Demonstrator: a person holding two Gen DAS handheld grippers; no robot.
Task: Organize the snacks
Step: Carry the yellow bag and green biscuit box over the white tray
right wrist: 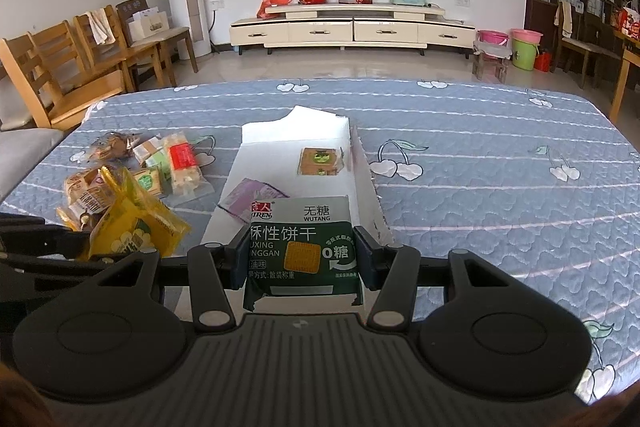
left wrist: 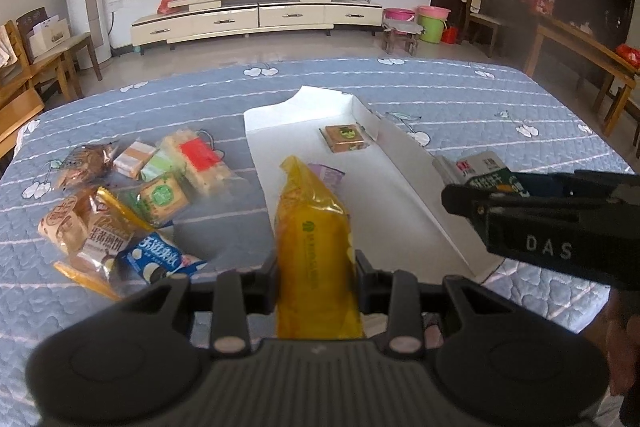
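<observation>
Right wrist view: both grippers tilt downward, right (right wrist: 300, 253) jaws clamping a green biscuit pack (right wrist: 302, 247), left (left wrist: 316, 267) pinching a yellow packet (left wrist: 314, 239).

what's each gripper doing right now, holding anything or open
left gripper: shut on the yellow snack packet, held above the white box.
right gripper: shut on the green and white biscuit packet.
</observation>
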